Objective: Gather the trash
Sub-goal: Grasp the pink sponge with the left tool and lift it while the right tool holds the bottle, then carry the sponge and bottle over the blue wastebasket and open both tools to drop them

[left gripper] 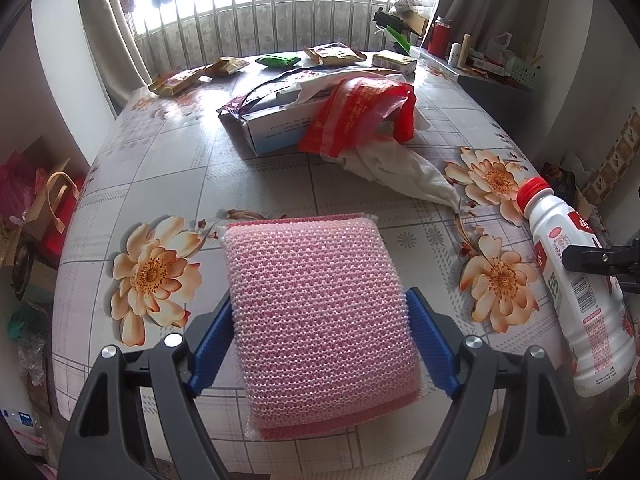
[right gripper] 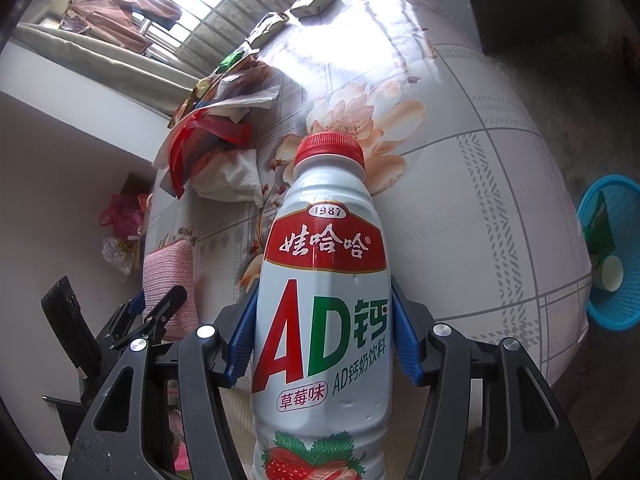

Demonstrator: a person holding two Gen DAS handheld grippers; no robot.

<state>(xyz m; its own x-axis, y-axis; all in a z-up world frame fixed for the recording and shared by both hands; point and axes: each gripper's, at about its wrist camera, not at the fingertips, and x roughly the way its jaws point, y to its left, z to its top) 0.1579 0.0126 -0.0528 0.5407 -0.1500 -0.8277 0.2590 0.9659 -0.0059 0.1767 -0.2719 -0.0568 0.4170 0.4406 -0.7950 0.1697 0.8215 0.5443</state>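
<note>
Collection is part done: sponge is clamped in left gripper, bottle in right gripper; wrappers beyond the sponge and bin remain unserved.

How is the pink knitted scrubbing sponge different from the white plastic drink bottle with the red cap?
The pink knitted scrubbing sponge is flat, squarish and bumpy all over; the white plastic drink bottle is tall, round and smooth. The sponge is one colour, while the bottle has a printed label with strawberries and a red cap. The sponge sits in the left gripper; the bottle is in the right gripper. Both are held between blue pads over the flowered table.
</note>
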